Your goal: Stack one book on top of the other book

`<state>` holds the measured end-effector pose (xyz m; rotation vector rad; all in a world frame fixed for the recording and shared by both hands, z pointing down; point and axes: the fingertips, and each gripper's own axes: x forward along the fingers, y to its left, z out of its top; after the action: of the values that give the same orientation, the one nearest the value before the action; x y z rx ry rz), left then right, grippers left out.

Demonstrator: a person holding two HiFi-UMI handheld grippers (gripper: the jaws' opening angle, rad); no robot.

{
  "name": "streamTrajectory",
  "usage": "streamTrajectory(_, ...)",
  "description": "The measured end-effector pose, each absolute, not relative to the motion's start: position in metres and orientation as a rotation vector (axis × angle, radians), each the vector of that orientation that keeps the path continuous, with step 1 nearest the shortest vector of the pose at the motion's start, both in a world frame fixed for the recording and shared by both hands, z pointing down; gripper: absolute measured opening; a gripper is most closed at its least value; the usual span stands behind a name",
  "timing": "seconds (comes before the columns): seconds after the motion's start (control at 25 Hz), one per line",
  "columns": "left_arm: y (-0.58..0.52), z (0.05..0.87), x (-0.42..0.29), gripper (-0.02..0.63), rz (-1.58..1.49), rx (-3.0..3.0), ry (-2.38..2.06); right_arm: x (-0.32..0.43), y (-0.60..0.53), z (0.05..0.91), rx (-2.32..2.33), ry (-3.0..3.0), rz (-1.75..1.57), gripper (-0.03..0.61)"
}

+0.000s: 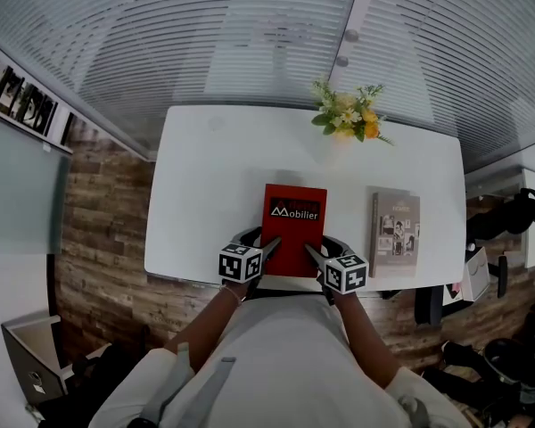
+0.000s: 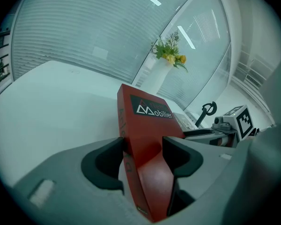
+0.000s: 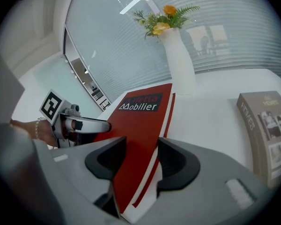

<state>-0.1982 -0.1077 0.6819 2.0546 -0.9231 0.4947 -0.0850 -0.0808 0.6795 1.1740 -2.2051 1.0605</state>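
The red book [image 1: 293, 226], with "Mobilier" on its cover, is in our grasp at its near edge. That is where the task stands: the book is taken hold of but not yet stacked.

Nearest to us, the left gripper [image 2: 143, 146] has its jaws closed across the thickness of the book at its near left corner, as the left gripper view shows. The right gripper [image 3: 141, 150] does the same at the near right corner, pinching cover and pages between its pads. Both tongs hold this one book, one on each side, with nothing else between their jaws.

From the gripper views we judge that the book's near edge is raised off the white table [image 1: 205, 168]. Whether its far edge is off the table too, we cannot tell. The book is at the middle of the table's near side, straight ahead of us.

To its right, with a strip of bare table between them, the grey book [image 1: 395, 234] lies flat with its cover up. Nothing rests on it and neither gripper touches it.

Farther off, at the table's far edge, a white vase of flowers [image 3: 177, 62] stands clear of both books.

What is left, as we judge it, is to carry the red book to the right, bring it over the grey book, lay it down squarely and let go.
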Motion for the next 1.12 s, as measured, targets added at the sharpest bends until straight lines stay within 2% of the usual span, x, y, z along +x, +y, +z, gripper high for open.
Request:
streamTrajectory(0.68, -0.116, 0.592, -0.202, 0.268, 0.319, 2.095, -0.995, -0.085, -0.093, 0.579, 1.277, -2.3, 0.923, 0.195)
streamTrajectory(1.12, -0.115, 0.579, -0.204, 0.268, 0.3, 2.102, -1.023, -0.087, -0.094, 0.565, 1.276, -2.326, 0.862, 0.195)
